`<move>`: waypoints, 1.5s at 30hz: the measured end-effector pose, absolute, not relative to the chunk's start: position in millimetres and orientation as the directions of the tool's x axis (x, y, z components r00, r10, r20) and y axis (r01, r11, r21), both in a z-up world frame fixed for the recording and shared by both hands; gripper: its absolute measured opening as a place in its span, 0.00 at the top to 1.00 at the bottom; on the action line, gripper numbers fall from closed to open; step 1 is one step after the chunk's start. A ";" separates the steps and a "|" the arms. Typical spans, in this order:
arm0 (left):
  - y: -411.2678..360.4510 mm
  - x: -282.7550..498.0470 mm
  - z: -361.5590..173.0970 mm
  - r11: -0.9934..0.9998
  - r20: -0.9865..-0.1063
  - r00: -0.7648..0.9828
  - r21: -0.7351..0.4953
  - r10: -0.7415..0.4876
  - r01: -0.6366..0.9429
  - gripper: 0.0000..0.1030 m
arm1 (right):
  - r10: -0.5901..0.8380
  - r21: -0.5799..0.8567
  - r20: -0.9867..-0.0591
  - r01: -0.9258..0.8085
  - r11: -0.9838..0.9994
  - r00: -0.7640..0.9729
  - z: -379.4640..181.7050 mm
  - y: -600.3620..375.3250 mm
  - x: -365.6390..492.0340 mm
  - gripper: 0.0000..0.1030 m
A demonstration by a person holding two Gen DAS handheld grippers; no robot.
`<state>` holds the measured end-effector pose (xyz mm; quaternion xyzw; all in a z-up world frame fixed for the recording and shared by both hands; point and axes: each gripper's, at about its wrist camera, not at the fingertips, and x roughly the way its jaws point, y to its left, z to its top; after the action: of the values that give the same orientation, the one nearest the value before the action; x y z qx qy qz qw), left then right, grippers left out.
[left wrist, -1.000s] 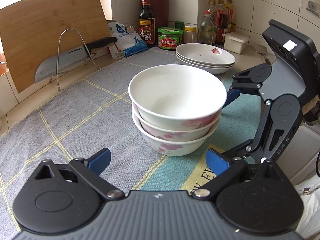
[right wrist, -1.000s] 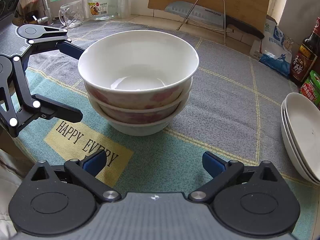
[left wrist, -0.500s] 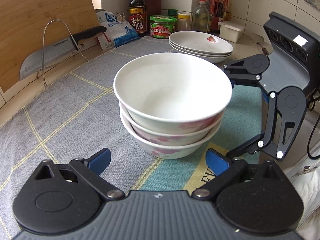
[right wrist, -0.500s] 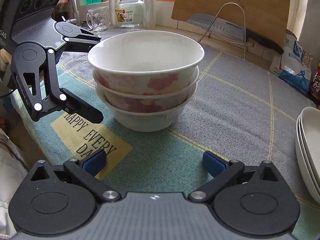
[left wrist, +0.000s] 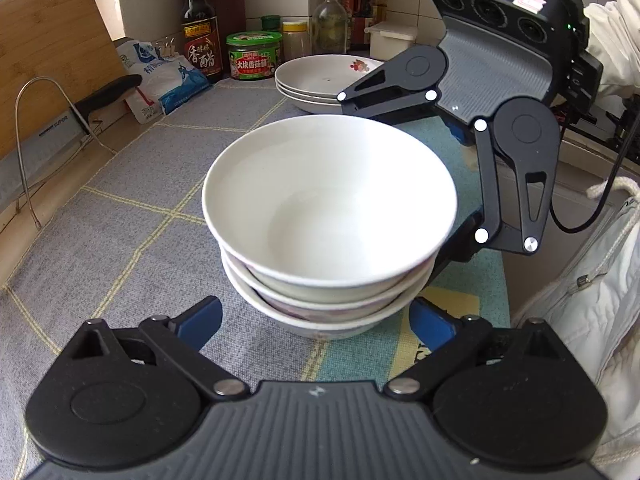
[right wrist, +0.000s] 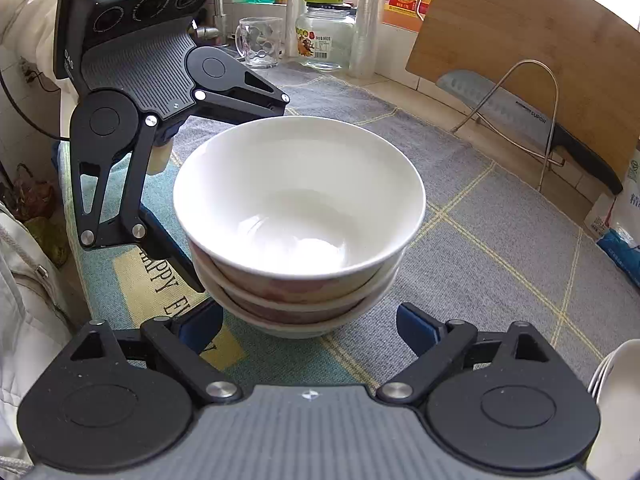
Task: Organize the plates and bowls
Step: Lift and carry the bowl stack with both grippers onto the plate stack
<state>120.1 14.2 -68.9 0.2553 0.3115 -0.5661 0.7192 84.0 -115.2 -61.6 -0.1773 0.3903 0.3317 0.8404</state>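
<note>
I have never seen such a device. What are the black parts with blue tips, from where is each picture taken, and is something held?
There is no robot arm here. A person carries one hand-held tool in each hand, each with two jaws tipped with blue pads and a camera looking along them. One picture looks from the left gripper, the other from the right gripper; each also sees the other tool opposite. Between them a stack of bowls stands on a grey mat. Behind it are a stack of plates, sauce bottles, a cutting board and a knife. Both tools reach around the lowest bowl from opposite sides. The right jaws are closing, but no pad clearly presses the bowls yet, so nothing is held.
</note>
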 end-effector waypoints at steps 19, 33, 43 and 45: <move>4.4 132.8 -62.0 0.076 -0.755 0.035 -0.020 -0.655 0.997 0.13 | 0.479 0.045 -0.796 -0.754 0.656 0.369 -59.4 -120.3 100.5 0.15; 0.5 140.4 -63.2 0.049 -0.752 0.003 -0.038 -0.659 0.998 0.13 | 0.472 0.049 -0.807 -0.755 0.654 0.356 -57.6 -118.4 103.5 0.14; -2.4 135.7 -60.6 0.050 -0.749 0.015 -0.023 -0.662 0.998 0.13 | 0.459 0.035 -0.811 -0.751 0.659 0.364 -50.7 -120.4 99.9 0.15; -5.3 134.2 -57.4 0.050 -0.750 0.021 -0.016 -0.661 0.999 0.13 | 0.459 0.034 -0.810 -0.752 0.658 0.365 -47.1 -124.8 99.9 0.15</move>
<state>134.2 -5.3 -57.4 0.2783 0.3034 -0.6306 0.6579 99.9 -124.8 -47.1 -0.1745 0.4205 0.3751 0.8075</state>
